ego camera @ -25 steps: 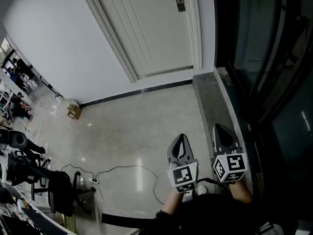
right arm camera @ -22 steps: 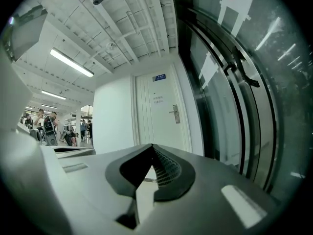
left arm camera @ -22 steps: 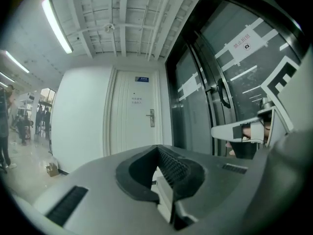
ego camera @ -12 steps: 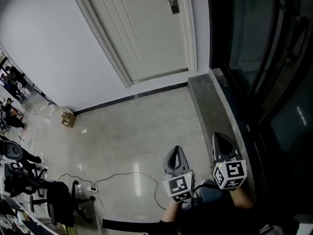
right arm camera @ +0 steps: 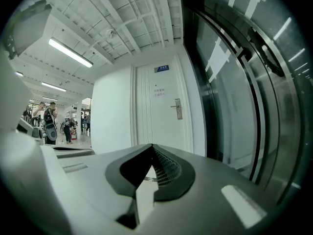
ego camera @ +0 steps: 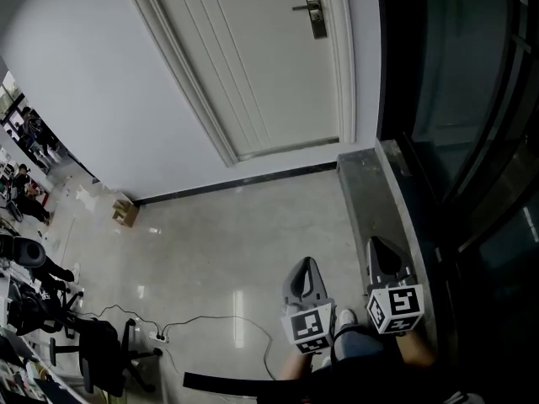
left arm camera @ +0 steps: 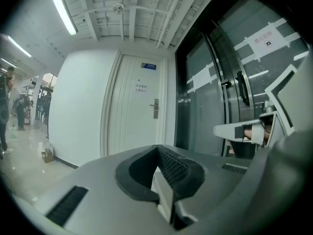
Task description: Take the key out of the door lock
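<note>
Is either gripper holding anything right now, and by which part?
Nothing is held: the left gripper and right gripper are both shut and empty.

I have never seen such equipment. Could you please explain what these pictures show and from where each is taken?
A person stands on a shiny floor, holding a hand tool in each hand: the left gripper and the right gripper. One picture is from a camera on the person's head, looking down; the other two are from cameras on the grippers. Both pairs of jaws are together and hold nothing. Ahead is a closed white door with its lock; no key can be made out from here.
</note>
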The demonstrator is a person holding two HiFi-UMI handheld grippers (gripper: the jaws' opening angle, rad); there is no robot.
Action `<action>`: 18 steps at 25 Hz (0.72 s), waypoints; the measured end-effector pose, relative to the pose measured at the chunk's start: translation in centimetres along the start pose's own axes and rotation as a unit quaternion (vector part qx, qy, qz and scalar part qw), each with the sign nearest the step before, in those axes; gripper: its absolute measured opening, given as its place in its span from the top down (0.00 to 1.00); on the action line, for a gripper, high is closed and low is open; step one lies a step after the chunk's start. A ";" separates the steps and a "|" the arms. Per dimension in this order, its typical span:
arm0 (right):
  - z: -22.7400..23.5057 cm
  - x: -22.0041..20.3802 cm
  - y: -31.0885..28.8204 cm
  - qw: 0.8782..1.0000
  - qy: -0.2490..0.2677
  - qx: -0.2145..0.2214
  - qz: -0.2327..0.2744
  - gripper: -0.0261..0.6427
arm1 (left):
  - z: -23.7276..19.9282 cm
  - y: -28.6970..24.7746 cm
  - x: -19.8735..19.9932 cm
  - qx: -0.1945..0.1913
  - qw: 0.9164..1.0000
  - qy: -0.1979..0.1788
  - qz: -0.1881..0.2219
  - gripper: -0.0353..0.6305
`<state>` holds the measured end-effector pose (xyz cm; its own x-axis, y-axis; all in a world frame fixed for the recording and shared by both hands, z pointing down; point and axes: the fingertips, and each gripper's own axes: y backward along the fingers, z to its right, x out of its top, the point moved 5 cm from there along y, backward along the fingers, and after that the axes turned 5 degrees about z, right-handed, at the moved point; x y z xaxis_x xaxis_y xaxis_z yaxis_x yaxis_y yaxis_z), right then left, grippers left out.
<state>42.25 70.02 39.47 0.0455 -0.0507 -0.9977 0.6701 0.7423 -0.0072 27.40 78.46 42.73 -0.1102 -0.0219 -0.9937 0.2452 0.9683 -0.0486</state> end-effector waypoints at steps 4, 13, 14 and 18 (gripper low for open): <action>2.3 1.3 -3.8 1.000 -0.003 0.012 0.012 0.96 | 0.8 -4.3 2.2 0.006 0.999 0.020 0.043 0.95; 7.4 1.6 -9.9 1.000 -0.011 0.011 0.012 0.96 | 2.0 -11.7 2.4 0.003 0.999 0.014 0.047 0.95; 7.7 1.4 -10.5 1.000 -0.009 0.014 0.007 0.96 | 2.0 -12.3 2.1 0.005 0.999 0.015 0.045 0.95; 8.2 0.4 -13.1 1.000 -0.005 0.027 -0.011 0.96 | 1.7 -14.8 1.1 0.011 0.999 0.025 0.030 0.95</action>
<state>39.59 54.80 39.75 0.0372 -0.0741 -0.9966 0.7104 0.7034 -0.0257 25.24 63.70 42.18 -0.1426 0.0486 -0.9886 0.2734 0.9619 0.0079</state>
